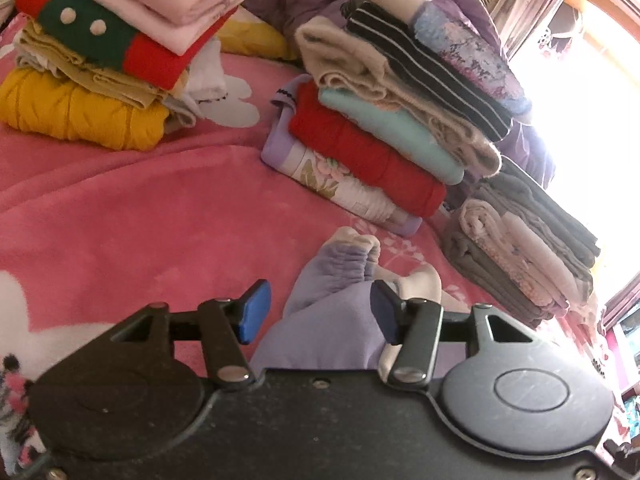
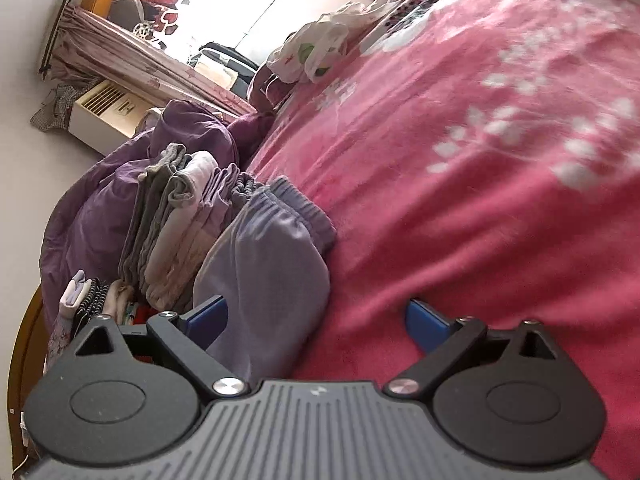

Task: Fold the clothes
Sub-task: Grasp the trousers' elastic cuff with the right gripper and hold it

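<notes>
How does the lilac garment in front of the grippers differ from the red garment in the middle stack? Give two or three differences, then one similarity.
The lilac garment lies alone on the pink blanket; the red garment is sandwiched within a stack. The lilac garment is pale, with a gathered elastic edge; the red garment is vivid, and no such edge shows. The lilac garment sits between the left gripper's open fingers; the red garment lies well beyond them. Both are soft, folded clothes on one bed.

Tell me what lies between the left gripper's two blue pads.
In the left wrist view, the lavender garment lies between the open left gripper's pads, its gathered cuff pointing away over the pink blanket. The pads do not visibly grip it.
</notes>
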Demonstrator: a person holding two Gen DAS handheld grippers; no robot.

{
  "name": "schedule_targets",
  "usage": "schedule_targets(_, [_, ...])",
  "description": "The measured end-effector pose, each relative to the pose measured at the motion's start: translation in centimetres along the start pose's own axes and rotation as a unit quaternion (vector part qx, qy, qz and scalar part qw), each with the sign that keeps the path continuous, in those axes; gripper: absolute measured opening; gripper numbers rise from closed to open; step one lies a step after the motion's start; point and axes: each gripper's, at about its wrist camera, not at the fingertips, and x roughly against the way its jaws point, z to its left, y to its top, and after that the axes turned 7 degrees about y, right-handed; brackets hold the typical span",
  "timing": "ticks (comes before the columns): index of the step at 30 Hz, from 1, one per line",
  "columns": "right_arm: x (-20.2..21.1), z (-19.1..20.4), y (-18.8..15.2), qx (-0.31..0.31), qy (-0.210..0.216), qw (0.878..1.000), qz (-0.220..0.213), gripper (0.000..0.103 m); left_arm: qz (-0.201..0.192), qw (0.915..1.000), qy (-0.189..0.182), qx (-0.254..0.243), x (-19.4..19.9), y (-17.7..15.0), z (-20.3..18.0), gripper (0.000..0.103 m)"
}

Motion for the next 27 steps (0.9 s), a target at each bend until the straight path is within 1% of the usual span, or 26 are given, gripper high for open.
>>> schedule_targets(2, [-1.2,0.2,0.6,-0.002,0.003,1.0,0.001,0.099,0.003,1.0,-0.003,0.001,-0.2,0.0,-0.1,0.054])
schedule_targets(9, [-4.9,1.0,2.1,-0.004,0.012,1.0,0.004,0.099,0.009,0.9996,-0.022,-0.014,-0.3,-0.2,-1.1,0.054])
schedule_targets(12, [-6.5,2.0,2.5,0.011,0.001,1.0,0.016,0.097,0.013,0.9996,-0.022,-0.015,-0.6,-0.2,-1.2,0.054])
schedule_targets(13, [-6.9,2.3,2.6,0.018,0.001,1.0,0.02,0.085,0.014,0.9996,-0.021,-0.016,-0.6,-0.2,-1.2,0.054])
schedule_targets(14, [-7.4,2.7,2.6,0.023,0.002,0.999,0.028,0.071,0.015,0.9996,-0.021,-0.016,-0.7,-0.2,-1.2,0.054])
schedule_targets(16, [-8.1,3.0,2.6,0.025,-0.004,0.999,0.04,0.054,0.016,0.9995,-0.02,-0.016,-0.7,-0.2,-1.2,0.054])
schedule_targets(19, [-7.8,3.1,2.4,0.027,-0.008,0.999,0.031,0.038,0.016,0.9995,-0.021,-0.015,-0.7,-0.2,-1.2,0.054])
schedule_targets(20, [-7.4,3.0,2.4,0.024,-0.007,0.999,0.026,0.034,0.016,0.9995,-0.02,-0.015,-0.6,-0.2,-1.2,0.054])
schedule_targets(22, [-6.0,2.7,2.6,0.007,-0.005,1.0,0.005,0.03,0.016,0.9995,-0.022,-0.017,-0.6,-0.2,-1.3,0.054])
schedule_targets(24, [-4.5,2.2,2.7,-0.013,0.0,1.0,-0.016,0.03,0.019,0.9992,-0.028,-0.02,-0.5,-0.2,-1.4,0.054])
schedule_targets(26, [-2.8,1.8,2.9,-0.02,0.002,0.999,-0.034,0.029,0.022,0.9989,-0.035,-0.024,-0.4,-0.3,-1.5,0.054])
schedule_targets(27, [-1.9,1.8,3.0,-0.015,-0.003,0.999,-0.042,0.029,0.022,0.9987,-0.038,-0.026,-0.3,-0.4,-1.7,0.054])
